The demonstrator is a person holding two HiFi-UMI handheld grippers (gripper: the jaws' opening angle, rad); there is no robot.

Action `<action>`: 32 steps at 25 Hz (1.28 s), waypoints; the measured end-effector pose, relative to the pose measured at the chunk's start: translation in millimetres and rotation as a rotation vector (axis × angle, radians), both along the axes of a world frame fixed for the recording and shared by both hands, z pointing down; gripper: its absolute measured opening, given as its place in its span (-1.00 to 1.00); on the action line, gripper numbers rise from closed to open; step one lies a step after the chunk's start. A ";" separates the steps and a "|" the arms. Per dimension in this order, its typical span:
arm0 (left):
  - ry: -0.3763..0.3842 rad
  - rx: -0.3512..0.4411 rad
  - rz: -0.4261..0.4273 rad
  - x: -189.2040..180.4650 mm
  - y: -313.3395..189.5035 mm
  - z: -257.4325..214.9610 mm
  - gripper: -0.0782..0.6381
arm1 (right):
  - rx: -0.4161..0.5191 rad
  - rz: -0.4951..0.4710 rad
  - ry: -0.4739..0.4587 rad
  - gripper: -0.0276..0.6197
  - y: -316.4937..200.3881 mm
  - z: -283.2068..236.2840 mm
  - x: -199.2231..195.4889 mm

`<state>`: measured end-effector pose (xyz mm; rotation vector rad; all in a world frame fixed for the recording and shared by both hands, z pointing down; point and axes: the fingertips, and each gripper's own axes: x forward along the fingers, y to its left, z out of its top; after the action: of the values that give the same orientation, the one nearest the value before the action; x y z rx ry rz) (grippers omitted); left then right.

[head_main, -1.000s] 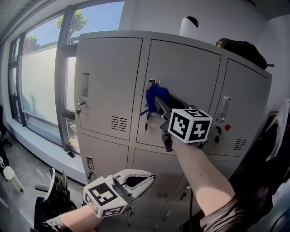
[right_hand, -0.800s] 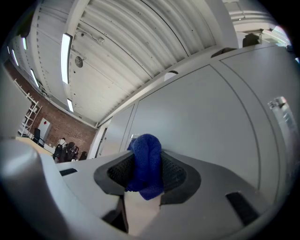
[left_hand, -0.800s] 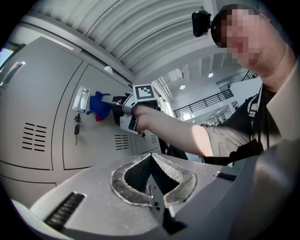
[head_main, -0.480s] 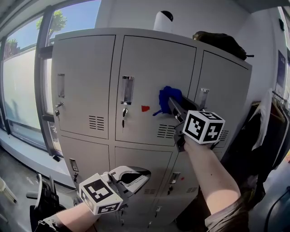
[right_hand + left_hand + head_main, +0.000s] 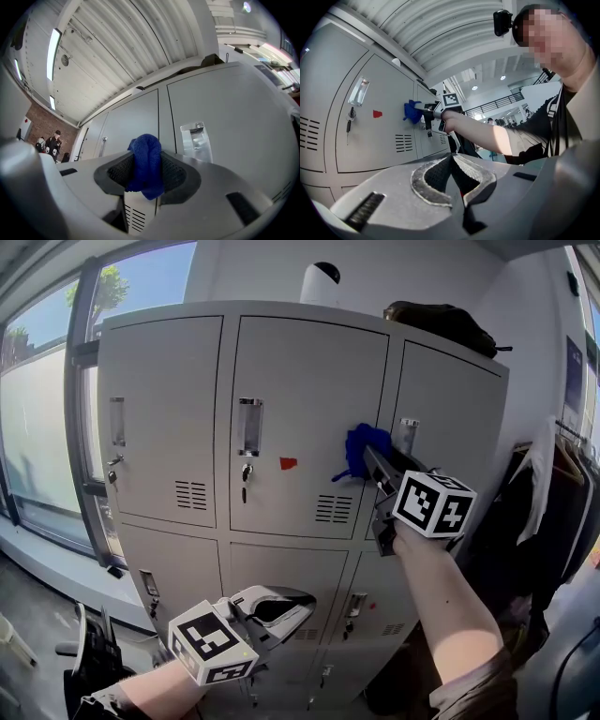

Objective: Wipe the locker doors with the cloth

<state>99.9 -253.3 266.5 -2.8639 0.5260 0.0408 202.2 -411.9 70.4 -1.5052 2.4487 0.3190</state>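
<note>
Grey metal lockers fill the head view. My right gripper (image 5: pixel 371 457) is shut on a bunched blue cloth (image 5: pixel 362 448) and holds it against the right edge of the upper middle door (image 5: pixel 300 390), by the seam with the right door. In the right gripper view the cloth (image 5: pixel 146 164) is clamped between the pads of that gripper (image 5: pixel 146 177), with the right door's handle (image 5: pixel 197 139) just beyond. My left gripper (image 5: pixel 298 600) hangs low in front of the lower doors, shut and holding nothing. The left gripper view shows its jaws (image 5: pixel 452 180) shut and the cloth (image 5: pixel 411 111) far off.
A white cylinder (image 5: pixel 319 282) and a dark bag (image 5: pixel 441 322) sit on top of the lockers. A red sticker (image 5: pixel 288 463) and a key (image 5: pixel 246 474) mark the middle door. A big window (image 5: pixel 42 418) is to the left, hanging clothes (image 5: pixel 553 493) to the right.
My right gripper has dragged the cloth rightward across the middle door, from near its handle to its right edge. The head view has turned right. The left gripper has stayed low.
</note>
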 end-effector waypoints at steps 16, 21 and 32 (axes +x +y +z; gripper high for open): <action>0.043 -0.008 -0.073 -49.5 1.4 -0.5 -0.76 | -0.045 -0.255 0.037 -0.44 -2.9 34.0 -163.9; 0.048 -0.010 -0.095 -61.8 -2.8 0.7 -0.76 | -0.060 -0.253 0.043 -0.44 -15.6 46.5 -172.9; 0.041 -0.028 -0.031 -34.7 -4.2 5.1 -0.76 | -0.060 -0.188 0.003 -0.44 -15.0 53.8 -103.9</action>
<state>65.2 -257.5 271.5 -2.8866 0.5839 0.0873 98.3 -426.8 124.1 -1.2834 2.5983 0.2135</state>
